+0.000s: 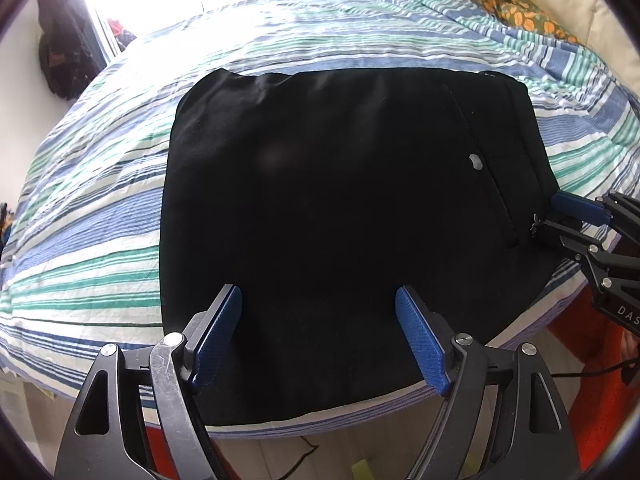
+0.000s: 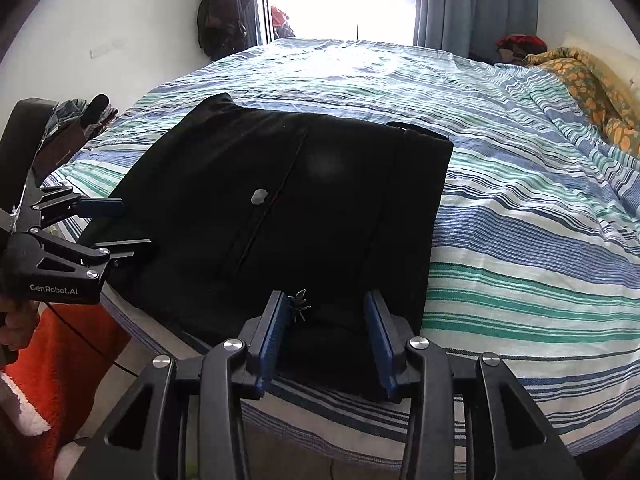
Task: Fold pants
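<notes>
Both grippers sit open over the black pants (image 1: 340,208) — left gripper (image 1: 318,312) wide, right gripper (image 2: 326,320) narrower, neither gripping — I'd pinch both layers at the near edge.

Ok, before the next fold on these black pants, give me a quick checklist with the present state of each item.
1. Pants lie flat on the striped bedspread: ok, already folded to a compact rectangle.
2. Left tongs open over the near edge: ok, pads clear of the fabric.
3. Right tongs astride the near corner by the small metal charm: ok, jaws part open.
4. Right pads pressing the fabric: cannot tell.
5. Near edge is on the bed: not ok, it hangs over the side.
6. Far bedspread clear for folding: ok, the orange-patterned blanket lies well aside.
</notes>
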A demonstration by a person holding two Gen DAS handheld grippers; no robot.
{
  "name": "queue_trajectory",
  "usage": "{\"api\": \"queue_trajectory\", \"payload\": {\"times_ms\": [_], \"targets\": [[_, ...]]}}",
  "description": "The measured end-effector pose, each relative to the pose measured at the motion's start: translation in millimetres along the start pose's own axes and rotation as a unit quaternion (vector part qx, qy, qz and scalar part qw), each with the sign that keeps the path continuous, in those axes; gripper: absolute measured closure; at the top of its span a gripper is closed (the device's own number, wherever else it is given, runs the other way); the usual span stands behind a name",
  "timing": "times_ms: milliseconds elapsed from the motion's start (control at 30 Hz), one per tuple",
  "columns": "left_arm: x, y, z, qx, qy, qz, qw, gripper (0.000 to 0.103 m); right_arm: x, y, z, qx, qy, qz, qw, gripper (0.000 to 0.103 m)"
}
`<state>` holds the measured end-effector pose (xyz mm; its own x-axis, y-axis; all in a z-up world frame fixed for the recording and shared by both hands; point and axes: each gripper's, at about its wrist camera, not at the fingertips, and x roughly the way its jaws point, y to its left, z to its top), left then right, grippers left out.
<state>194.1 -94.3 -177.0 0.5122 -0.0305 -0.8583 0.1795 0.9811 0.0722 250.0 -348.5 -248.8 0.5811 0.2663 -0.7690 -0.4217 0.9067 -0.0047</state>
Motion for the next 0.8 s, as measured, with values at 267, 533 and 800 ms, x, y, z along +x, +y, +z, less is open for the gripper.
{"api": "queue_trajectory", "payload": {"times_ms": [267, 533, 800], "targets": [[1.6, -3.8, -1.8, 0.003, -0.001, 0.002, 1.0000, 0.022, -0.1, 0.7, -5.1, 0.004, -0.003, -0.003, 1.000, 0.062], [-0.2, -6.0, -2.1, 0.004, -0.002, 0.004, 1.0000, 0.022, 0.8, -0.2, -6.0, 0.005, 0.000, -0.002, 1.000, 0.062], [-0.3, -6.4, -2.8, 0.005, -0.003, 0.004, 1.0000, 0.022, 1.4, 0.9, -6.5, 0.002, 0.002, -0.004, 1.000, 0.062]]}}
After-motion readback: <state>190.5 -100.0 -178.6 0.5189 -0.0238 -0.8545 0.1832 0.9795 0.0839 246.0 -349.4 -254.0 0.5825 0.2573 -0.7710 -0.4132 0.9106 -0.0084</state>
